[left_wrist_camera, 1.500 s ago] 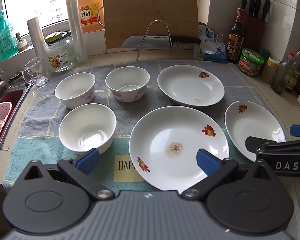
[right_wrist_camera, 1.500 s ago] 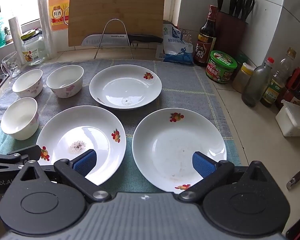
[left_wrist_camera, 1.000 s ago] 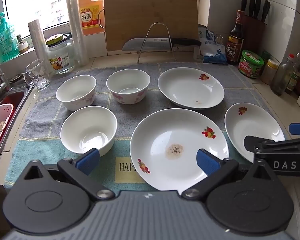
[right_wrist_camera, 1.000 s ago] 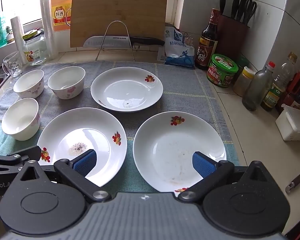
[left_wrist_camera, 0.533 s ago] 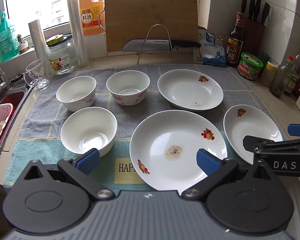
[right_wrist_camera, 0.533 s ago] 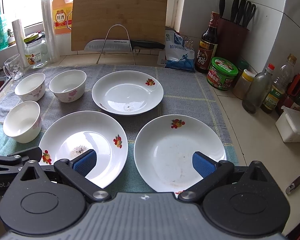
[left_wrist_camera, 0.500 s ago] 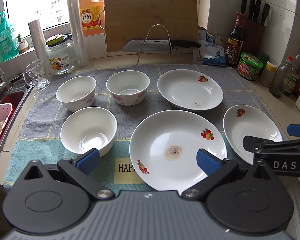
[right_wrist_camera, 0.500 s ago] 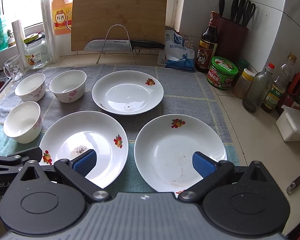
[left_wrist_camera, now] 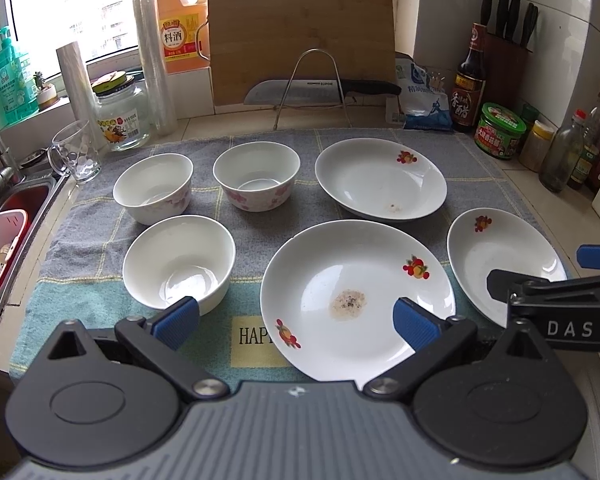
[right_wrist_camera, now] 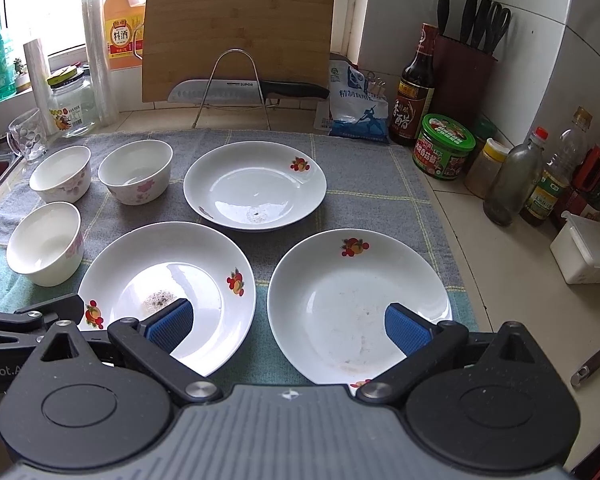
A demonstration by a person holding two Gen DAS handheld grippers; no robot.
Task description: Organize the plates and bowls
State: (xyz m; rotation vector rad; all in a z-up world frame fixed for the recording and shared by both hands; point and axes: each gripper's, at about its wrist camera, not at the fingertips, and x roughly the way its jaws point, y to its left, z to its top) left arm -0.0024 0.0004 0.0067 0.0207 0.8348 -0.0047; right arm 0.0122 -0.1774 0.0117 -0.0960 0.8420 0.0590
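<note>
Plates [left_wrist_camera: 358, 298] and bowls [left_wrist_camera: 179, 258] sit unstacked around the towel's [left_wrist_camera: 260, 336] label; left gripper [left_wrist_camera: 296, 316] and right gripper [right_wrist_camera: 288, 322] hover spread, empty, likely preparing a first pick.

A wooden cutting board [right_wrist_camera: 238, 36] leaned upright at upper centre, a knife [right_wrist_camera: 248, 90] resting before it. A knife block [right_wrist_camera: 466, 56] stood upper right, beside a dark sauce bottle [right_wrist_camera: 416, 88].

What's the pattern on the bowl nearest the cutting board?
The bowl is white with pink flowers on its outer wall, clearest in the right wrist view.
</note>
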